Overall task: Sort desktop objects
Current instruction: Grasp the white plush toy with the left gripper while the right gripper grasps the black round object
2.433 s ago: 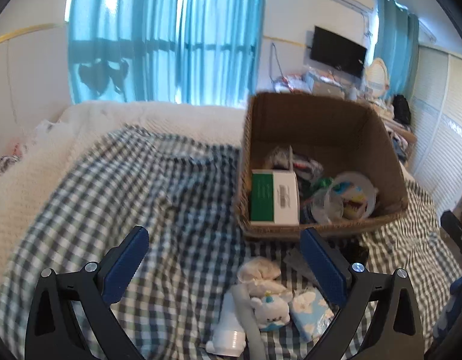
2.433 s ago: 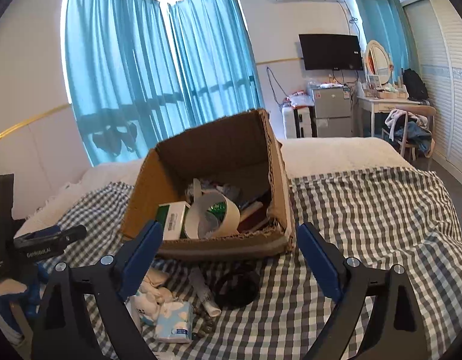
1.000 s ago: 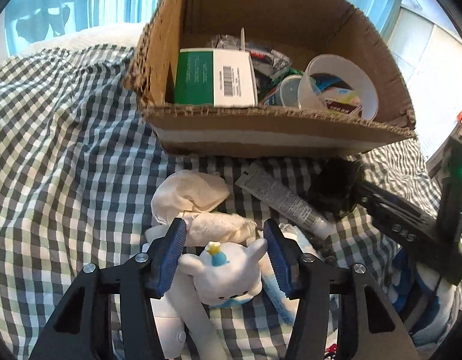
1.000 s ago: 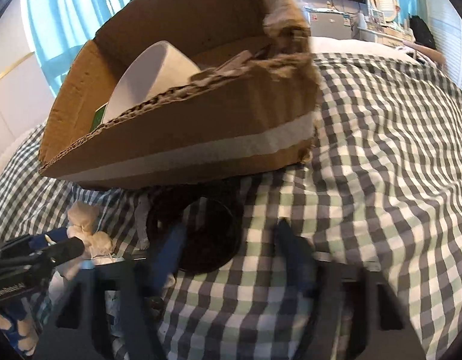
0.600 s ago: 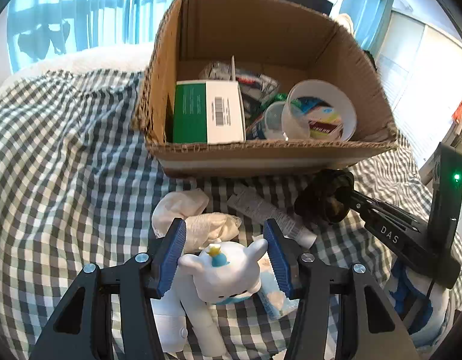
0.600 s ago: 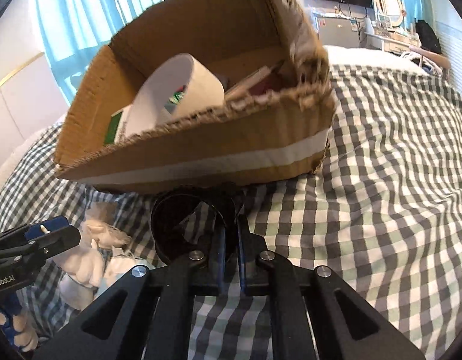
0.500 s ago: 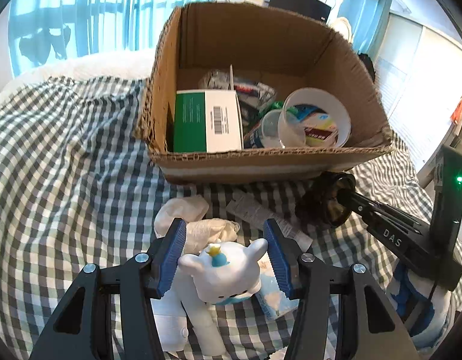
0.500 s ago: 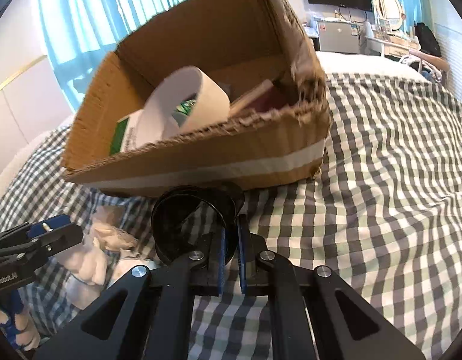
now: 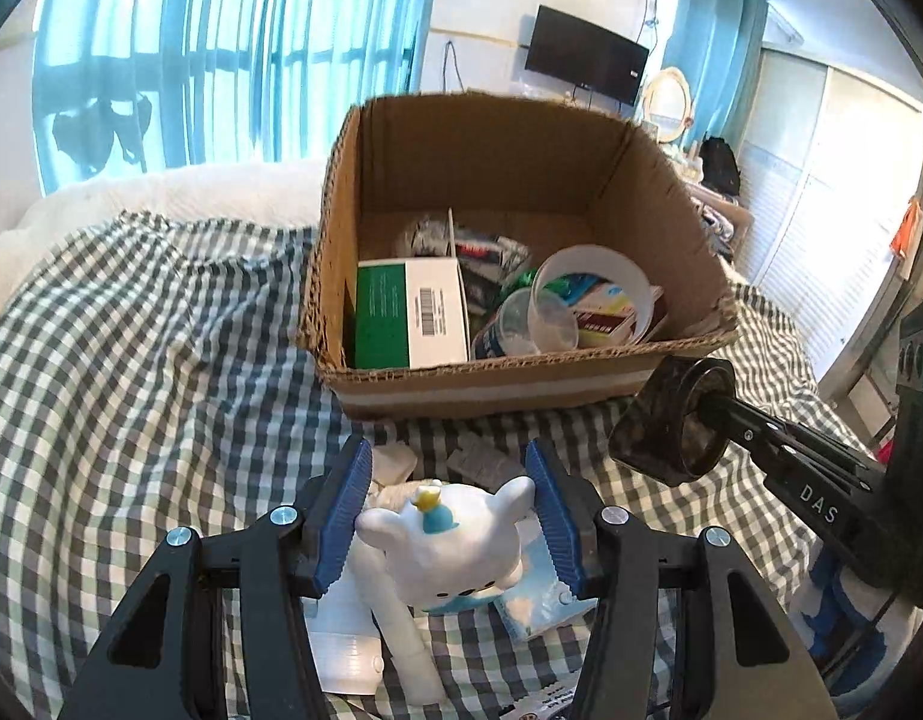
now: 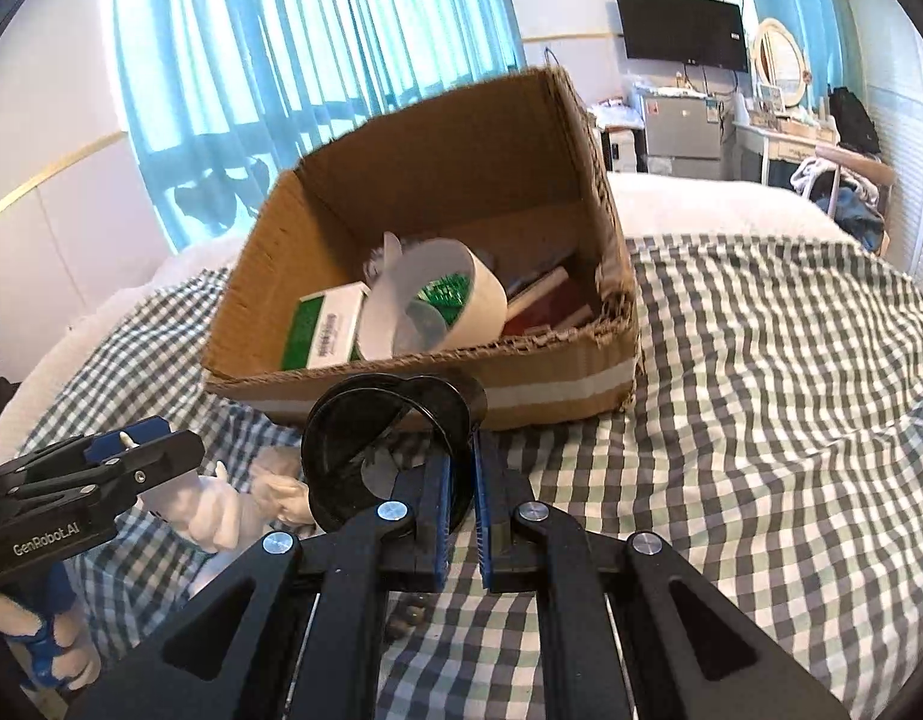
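Both grippers were loaded and held above the checked bedcover (image 10: 761, 420), in front of the cardboard box (image 9: 497, 384). The left gripper (image 9: 449, 516) was closed on a white plush toy (image 9: 443, 540), its blue pads pressing the toy's two ears from either side, so the toy sat between the jaws with its face turned toward the camera. The right gripper (image 10: 458, 504) was clamped on the wall of a black round container (image 10: 383, 450); the open mouth of this container looked sideways toward the left gripper, and its axis lay roughly level, not upright. The relation that mattered was the box: it stood straight ahead of both grippers and a little further away, with its near wall between them and the opening. The black container seemed closer to that near wall, almost at the right front corner in the left wrist view, so in my judgement the right hand had the shorter way to the opening. Each thing probably needed to go up over the rim first. A tissue pack (image 9: 539, 594) and some white cloth (image 10: 275, 492) lay on the cover below.
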Tool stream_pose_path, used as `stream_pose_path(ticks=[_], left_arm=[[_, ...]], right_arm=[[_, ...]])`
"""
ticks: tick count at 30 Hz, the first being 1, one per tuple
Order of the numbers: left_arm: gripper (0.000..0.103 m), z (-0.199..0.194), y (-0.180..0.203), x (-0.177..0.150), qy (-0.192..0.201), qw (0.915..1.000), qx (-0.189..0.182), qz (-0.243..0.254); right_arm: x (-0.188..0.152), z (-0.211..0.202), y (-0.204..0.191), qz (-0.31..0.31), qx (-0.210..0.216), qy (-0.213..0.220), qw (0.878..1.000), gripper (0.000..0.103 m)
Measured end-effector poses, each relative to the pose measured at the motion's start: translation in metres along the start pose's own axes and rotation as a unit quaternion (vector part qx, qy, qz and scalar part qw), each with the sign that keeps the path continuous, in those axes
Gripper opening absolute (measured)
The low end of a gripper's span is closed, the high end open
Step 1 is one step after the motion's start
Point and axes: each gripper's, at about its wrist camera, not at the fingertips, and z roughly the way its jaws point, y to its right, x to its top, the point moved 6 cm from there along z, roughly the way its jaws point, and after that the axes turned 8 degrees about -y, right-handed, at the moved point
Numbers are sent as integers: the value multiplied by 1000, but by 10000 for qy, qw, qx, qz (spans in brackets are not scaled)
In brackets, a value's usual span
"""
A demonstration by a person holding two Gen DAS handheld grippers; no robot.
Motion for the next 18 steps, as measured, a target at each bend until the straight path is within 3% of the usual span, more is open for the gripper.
stream_pose_path(ticks=[18], left_arm=[[55, -79, 21, 29, 865, 9960, -132, 176]], right_arm=[[29, -102, -21, -216, 2, 1152, 9931, 6]])
